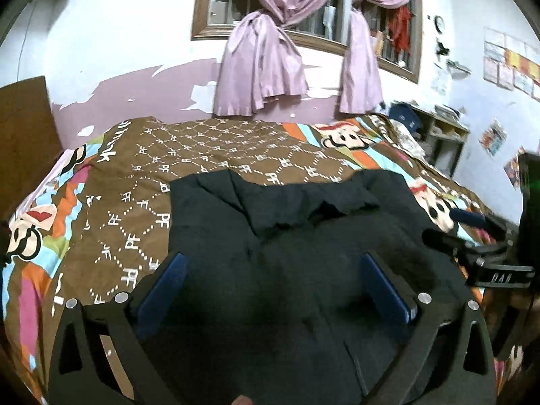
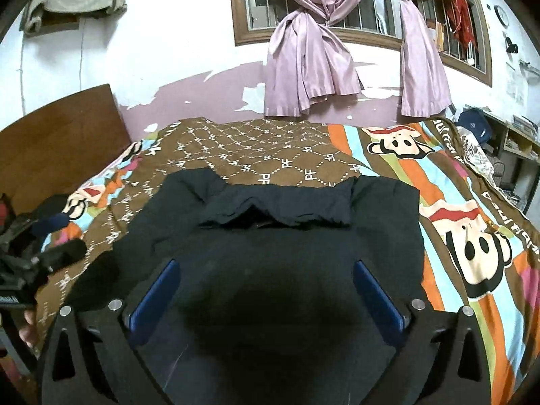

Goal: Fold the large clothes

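On the patterned bedspread (image 1: 209, 155), below tied curtains (image 2: 310, 60), the dark garment (image 2: 270, 246) lies beneath both released, empty grippers: left gripper (image 1: 273, 270), right gripper (image 2: 266, 276).

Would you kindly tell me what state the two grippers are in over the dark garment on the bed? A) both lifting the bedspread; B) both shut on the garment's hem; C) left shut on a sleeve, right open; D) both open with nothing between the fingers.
D: the left gripper and the right gripper each show blue pads spread wide apart, and the dark garment lies flat on the bedspread beyond them, ungripped.
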A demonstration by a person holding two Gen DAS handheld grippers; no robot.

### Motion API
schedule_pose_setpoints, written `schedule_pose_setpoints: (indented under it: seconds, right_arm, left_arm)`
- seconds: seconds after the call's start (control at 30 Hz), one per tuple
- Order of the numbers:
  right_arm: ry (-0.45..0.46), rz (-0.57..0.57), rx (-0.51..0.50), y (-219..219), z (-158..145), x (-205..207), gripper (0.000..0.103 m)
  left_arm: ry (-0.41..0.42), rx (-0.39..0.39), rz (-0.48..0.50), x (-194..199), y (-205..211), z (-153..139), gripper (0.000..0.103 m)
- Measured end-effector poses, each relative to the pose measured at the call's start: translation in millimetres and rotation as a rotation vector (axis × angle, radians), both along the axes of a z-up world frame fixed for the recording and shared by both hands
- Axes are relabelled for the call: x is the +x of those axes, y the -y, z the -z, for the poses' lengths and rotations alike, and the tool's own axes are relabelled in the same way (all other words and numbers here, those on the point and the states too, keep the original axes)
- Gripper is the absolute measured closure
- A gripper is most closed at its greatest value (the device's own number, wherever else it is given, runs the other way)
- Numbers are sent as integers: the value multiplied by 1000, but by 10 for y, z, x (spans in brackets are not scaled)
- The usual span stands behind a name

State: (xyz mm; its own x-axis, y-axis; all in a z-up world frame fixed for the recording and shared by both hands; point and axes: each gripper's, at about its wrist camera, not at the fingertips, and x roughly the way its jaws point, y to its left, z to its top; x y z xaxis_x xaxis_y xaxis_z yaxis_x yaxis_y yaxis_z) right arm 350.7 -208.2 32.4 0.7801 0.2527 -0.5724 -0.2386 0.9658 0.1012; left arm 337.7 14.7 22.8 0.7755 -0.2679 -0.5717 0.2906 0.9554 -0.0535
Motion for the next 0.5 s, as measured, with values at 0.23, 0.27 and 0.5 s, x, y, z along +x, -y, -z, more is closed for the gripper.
schedule_pose_setpoints:
  seconds: [0.23, 0.27, 0.5]
  right_arm:
    - [13, 8, 30, 23, -144, -570, 0]
    - [19, 9, 23, 19, -163, -645, 0]
    - [68, -26, -12, -93, -334, -1156, 0]
  left_arm:
    - [-6, 41, 40, -599, 32, 42, 2]
    - [-5, 38, 47, -674, 17, 27, 2]
    - [19, 44, 57, -967, -67, -240, 2]
